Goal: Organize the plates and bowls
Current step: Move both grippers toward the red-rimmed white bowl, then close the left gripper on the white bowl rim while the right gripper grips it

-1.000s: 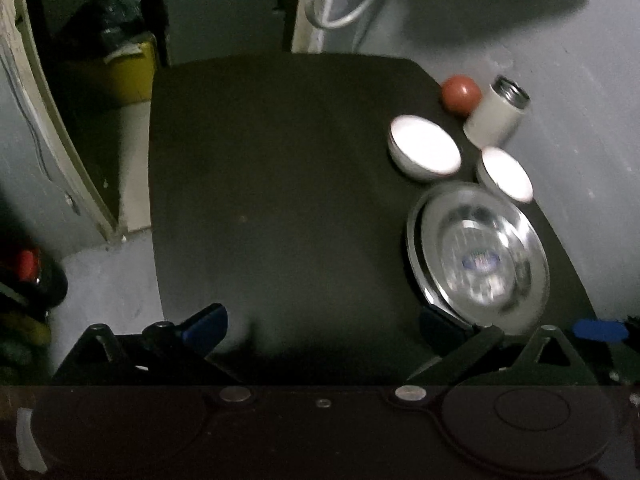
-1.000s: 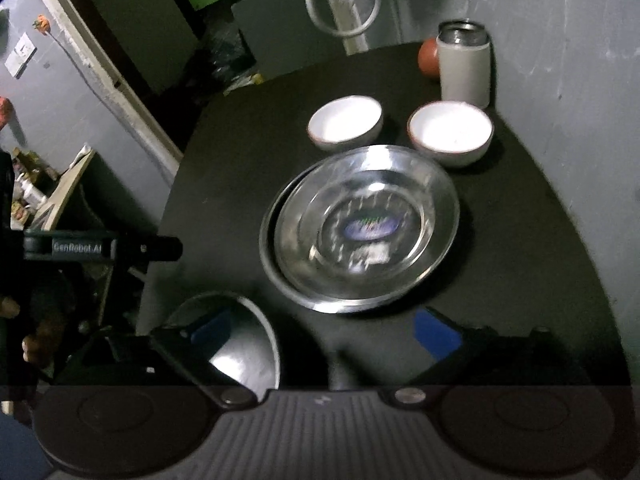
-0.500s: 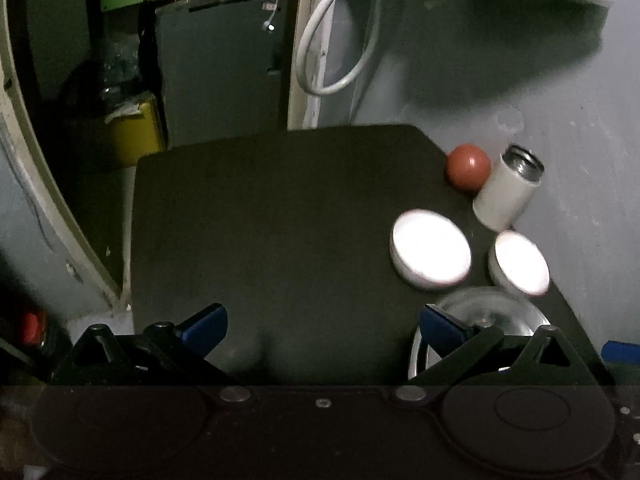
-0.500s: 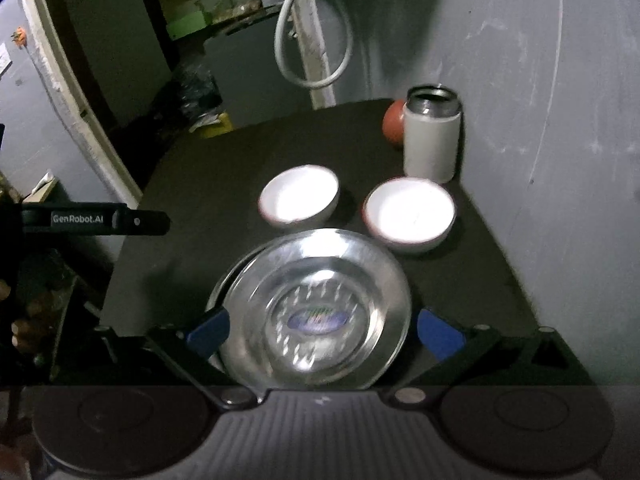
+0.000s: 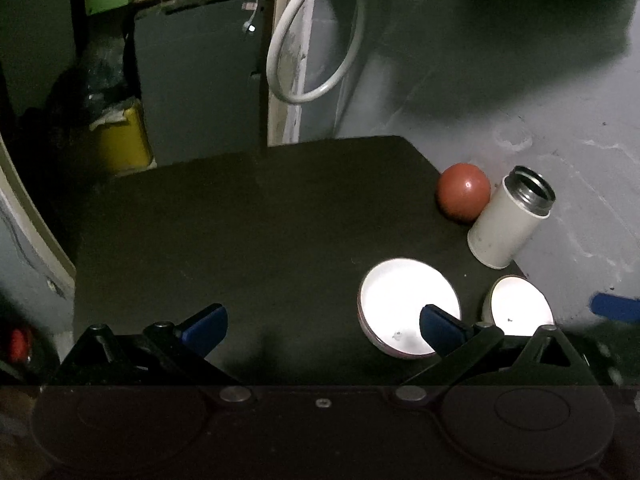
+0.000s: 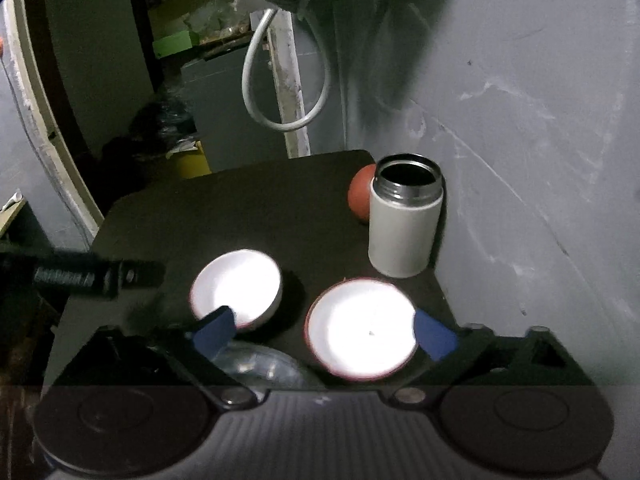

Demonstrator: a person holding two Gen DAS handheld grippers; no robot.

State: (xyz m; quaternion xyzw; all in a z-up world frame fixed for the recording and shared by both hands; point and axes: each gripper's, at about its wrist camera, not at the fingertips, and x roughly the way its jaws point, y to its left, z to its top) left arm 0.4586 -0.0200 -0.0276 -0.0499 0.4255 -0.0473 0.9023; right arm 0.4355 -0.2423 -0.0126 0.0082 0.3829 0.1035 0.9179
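Right gripper (image 6: 324,334) and left gripper (image 5: 320,322) — jaws apart, empty. I see the near bowl (image 6: 360,330) at 6 o'clock from the flask (image 6: 404,224): rigid, glazed, likely slippery and breakable — I'd pinch its rim.

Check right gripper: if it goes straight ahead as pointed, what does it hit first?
Likely the right bowl: it sits between the open fingers of the right gripper, nearest ahead. The flask stands beyond it. Depth is unclear, so it may pass above the rim.
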